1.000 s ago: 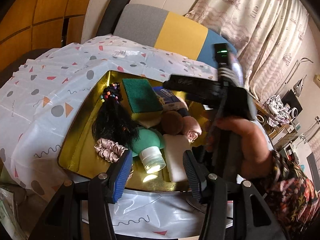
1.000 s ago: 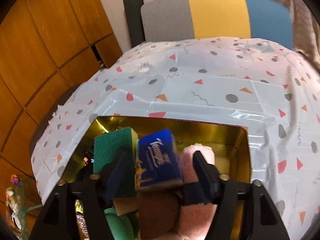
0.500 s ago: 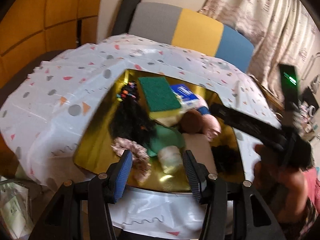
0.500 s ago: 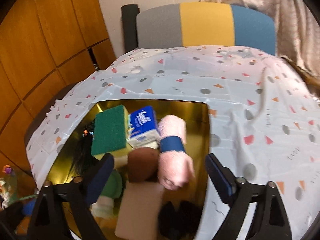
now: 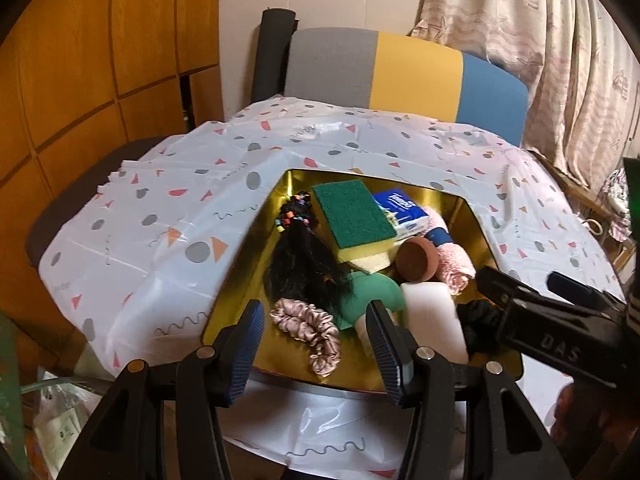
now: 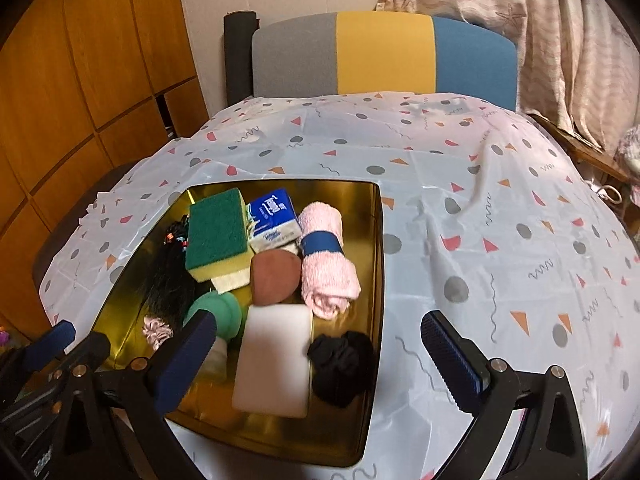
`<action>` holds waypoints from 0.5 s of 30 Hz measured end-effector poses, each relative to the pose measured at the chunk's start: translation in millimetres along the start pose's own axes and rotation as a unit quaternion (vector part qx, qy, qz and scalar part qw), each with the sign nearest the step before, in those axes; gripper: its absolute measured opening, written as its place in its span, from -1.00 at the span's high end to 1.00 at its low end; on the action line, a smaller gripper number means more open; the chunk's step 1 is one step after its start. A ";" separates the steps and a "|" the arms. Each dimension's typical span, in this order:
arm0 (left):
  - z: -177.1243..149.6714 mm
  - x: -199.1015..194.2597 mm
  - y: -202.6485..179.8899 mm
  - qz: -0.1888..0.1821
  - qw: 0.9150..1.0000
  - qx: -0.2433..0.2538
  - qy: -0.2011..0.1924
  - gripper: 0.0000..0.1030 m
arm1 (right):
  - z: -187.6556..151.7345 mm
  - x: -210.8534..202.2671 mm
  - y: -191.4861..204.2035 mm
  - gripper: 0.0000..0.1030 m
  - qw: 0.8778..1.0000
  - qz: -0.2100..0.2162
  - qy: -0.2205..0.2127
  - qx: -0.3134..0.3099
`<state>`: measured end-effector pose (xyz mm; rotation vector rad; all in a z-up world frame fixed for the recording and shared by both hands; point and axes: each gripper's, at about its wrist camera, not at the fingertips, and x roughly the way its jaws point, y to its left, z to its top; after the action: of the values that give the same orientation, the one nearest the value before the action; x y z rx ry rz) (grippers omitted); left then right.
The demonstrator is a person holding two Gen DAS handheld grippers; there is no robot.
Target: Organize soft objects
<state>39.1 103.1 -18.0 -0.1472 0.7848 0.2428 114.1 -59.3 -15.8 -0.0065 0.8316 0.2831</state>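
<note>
The blue tissue pack (image 6: 273,219), gripped a second ago between the right tongs (image 6: 320,344), is now seen lying in the gold tray (image 6: 372,240) between the green sponge (image 6: 216,232) and the rolled pink towel (image 6: 326,260), so that item can be judged as placed. The right tongs are drawn back above the tray's near end, their jaws opening to their widest with nothing held between them. The left tongs (image 5: 316,344) are kept half open and empty over the pink scrunchie (image 5: 308,328), and nothing is touched.
</note>
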 end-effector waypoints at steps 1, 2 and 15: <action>-0.2 -1.4 -0.3 0.002 1.000 0.001 -0.002 -0.03 | -2.1 -3.2 0.3 -1.00 1.000 -0.003 0.000 0.001; -0.3 -3.1 -0.2 0.003 1.000 0.001 -0.004 -0.03 | -3.4 -5.9 0.6 -1.00 1.000 -0.004 -0.001 0.002; -5.0 -17.4 -4.1 0.004 1.000 -0.004 -0.001 -0.03 | -26.5 -52.0 5.8 -1.00 0.998 -0.058 -0.030 -0.020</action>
<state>24.9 95.3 -9.0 -0.1512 0.7827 0.2532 60.1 -69.5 4.8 -0.0824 0.7626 0.1891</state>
